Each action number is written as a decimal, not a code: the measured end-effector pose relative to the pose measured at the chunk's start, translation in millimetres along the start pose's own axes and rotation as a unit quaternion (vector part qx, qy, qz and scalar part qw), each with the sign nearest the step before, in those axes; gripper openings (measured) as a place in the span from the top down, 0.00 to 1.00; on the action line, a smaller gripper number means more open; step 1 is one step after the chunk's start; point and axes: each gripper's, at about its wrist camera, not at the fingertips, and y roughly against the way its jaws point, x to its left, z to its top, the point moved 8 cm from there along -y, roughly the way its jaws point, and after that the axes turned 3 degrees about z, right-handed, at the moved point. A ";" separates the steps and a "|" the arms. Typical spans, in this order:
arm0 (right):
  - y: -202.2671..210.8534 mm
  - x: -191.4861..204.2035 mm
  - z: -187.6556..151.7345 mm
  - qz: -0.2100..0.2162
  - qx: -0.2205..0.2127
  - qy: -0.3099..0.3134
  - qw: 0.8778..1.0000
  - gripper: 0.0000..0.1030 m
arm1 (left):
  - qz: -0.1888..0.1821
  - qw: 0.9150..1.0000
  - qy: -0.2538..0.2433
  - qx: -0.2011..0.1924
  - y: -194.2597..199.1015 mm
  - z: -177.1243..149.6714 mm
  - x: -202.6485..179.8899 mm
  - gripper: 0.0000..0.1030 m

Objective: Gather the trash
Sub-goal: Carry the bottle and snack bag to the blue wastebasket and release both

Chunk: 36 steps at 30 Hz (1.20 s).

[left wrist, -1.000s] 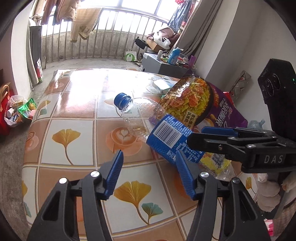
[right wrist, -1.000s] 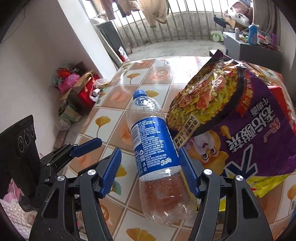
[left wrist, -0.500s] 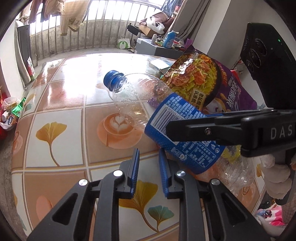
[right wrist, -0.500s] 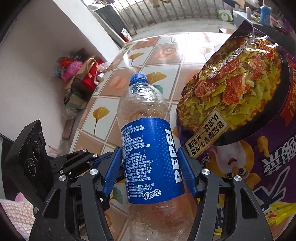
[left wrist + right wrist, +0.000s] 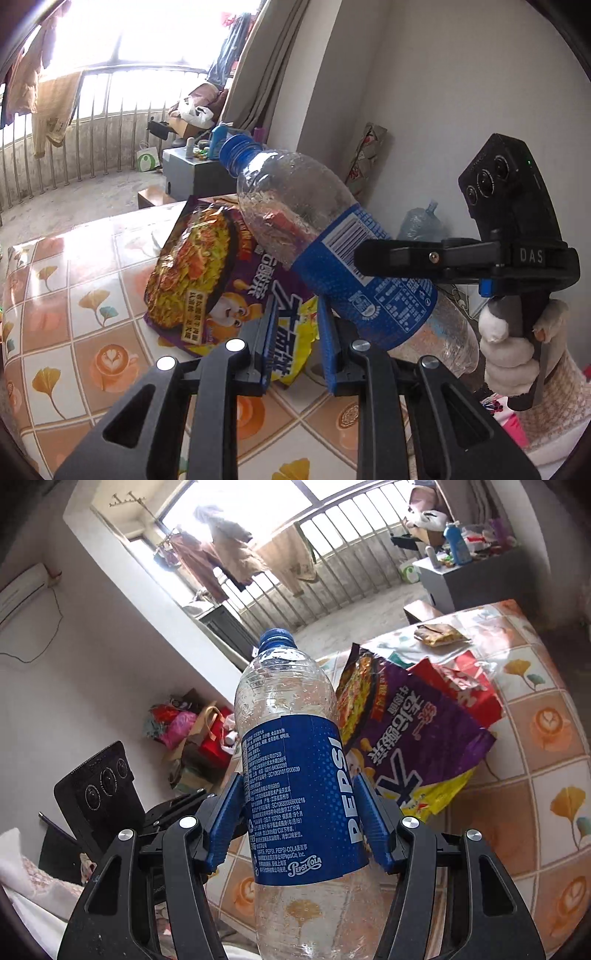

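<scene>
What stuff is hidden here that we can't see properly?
- Clear plastic Pepsi bottle: its base is cut off by the right wrist view's bottom edge.
- Purple noodle packet: partly covered by the bottle in the left wrist view.
- Trash bin: not in either view.

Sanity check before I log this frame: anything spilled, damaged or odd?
No spill or damage visible. The right gripper holds the capped Pepsi bottle by its label, off the table. Crumpled purple noodle bag lies there on a red wrapper; a small wrapper sits farther back. Left gripper is open, empty.
</scene>
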 end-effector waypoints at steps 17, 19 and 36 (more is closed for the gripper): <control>30.7 -160.8 -47.3 -0.108 -0.062 -0.245 0.962 0.44 | 0.260 0.937 -0.221 0.078 -142.2 -58.3 -29.4 0.41; 25.4 -164.2 -46.6 -0.109 -0.057 -0.248 0.961 0.44 | 0.313 0.908 -0.271 0.062 -152.1 -62.3 -28.2 0.41; 9.6 -163.6 -51.1 -0.089 -0.003 -0.246 0.965 0.40 | 0.346 0.890 -0.287 0.071 -152.7 -52.6 -21.9 0.88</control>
